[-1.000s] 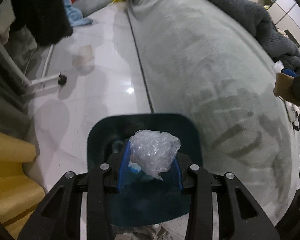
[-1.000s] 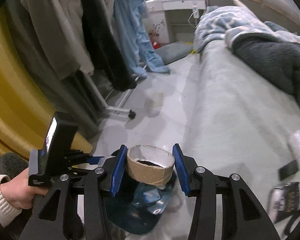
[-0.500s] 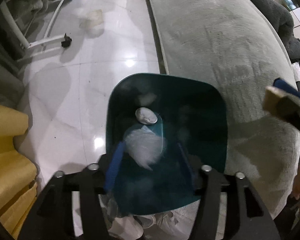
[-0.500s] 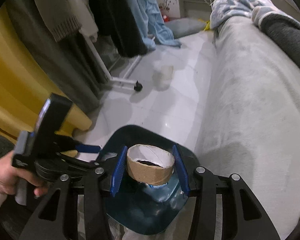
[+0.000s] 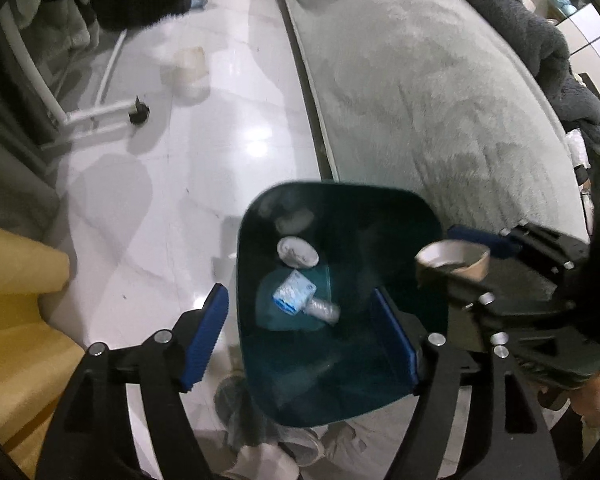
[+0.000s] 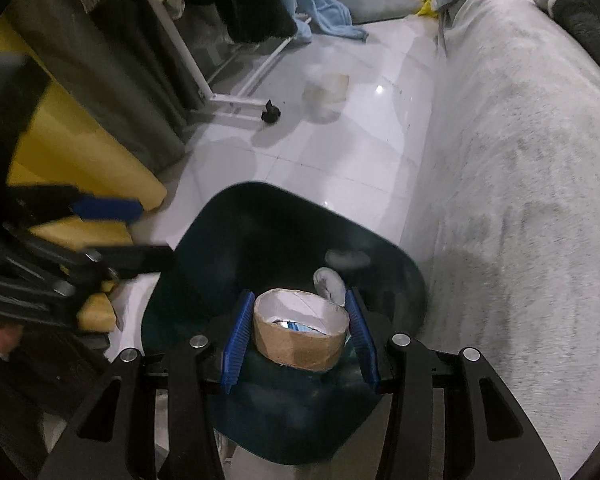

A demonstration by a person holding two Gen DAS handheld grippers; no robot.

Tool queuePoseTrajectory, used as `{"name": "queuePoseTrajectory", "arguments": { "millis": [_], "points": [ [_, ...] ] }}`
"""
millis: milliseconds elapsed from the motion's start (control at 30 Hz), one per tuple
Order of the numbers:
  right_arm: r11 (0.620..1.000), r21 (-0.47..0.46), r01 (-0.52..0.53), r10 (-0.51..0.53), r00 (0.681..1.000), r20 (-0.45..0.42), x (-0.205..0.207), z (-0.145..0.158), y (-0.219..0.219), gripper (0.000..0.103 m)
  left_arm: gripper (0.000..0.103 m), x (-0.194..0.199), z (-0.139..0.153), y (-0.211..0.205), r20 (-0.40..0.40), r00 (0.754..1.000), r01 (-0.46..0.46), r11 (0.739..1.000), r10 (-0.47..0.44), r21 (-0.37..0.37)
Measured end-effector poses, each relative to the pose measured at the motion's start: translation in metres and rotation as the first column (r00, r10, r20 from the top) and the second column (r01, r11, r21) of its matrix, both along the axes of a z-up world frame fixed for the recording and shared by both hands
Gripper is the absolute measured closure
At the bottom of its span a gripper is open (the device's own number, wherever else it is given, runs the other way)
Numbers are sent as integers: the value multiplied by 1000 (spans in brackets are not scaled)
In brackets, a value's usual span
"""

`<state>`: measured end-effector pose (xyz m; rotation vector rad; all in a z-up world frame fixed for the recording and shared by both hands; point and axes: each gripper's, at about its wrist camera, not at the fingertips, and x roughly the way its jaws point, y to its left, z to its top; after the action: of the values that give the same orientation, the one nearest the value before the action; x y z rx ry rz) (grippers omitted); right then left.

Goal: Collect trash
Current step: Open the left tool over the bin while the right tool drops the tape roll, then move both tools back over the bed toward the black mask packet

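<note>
On the white tile floor (image 5: 204, 184) beside the bed, I held my right gripper (image 6: 298, 330) clenched on the cardboard roll (image 6: 300, 334) directly above the teal bin (image 6: 260, 240), to drop it in, my left gripper (image 5: 300, 332) spread empty over the bin.

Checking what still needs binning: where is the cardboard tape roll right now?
The cardboard tape roll sits clamped in the right tongs, held over the dark teal bin; the left wrist view shows it at the bin's right edge.
</note>
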<state>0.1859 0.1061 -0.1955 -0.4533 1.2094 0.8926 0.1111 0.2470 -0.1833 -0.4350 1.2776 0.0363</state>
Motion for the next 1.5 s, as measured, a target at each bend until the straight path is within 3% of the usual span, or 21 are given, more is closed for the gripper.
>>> {"name": "queuePoseTrajectory", "arguments": {
  "millis": [267, 367, 433, 533, 600, 833, 1033, 1500],
  "points": [
    [1000, -25, -11, 11, 1000, -9, -4, 0, 2, 52, 27, 8, 51, 4, 163, 986, -42, 998, 34, 43],
    [1000, -16, -18, 19, 1000, 10, -6, 11, 1, 40, 26, 12, 83, -4, 262, 965, -46, 996, 24, 78],
    [1000, 11, -19, 18, 1000, 10, -8, 20, 0, 25, 23, 13, 104, -13, 329, 944, -49, 993, 11, 105],
    [999, 45, -24, 22, 999, 34, -11, 33, 0, 17, 20, 15, 125, -28, 407, 913, -47, 990, -12, 135],
    [998, 60, -22, 18, 998, 56, -12, 41, -4, 13, 14, 17, 136, -36, 445, 895, -54, 985, -25, 163],
    [989, 145, 36, -57, 988, 144, 2, 80, -40, 8, 8, 17, 175, -64, 581, 812, -87, 974, -51, 207],
    [974, 206, 99, -145, 964, 223, 23, 116, -84, 4, 7, 19, 198, -94, 642, 761, -67, 973, -92, 219],
    [919, 273, 284, -363, 880, 306, 78, 161, -203, 4, 6, 42, 191, -172, 608, 756, 84, 957, -243, 279]
  ]
}}
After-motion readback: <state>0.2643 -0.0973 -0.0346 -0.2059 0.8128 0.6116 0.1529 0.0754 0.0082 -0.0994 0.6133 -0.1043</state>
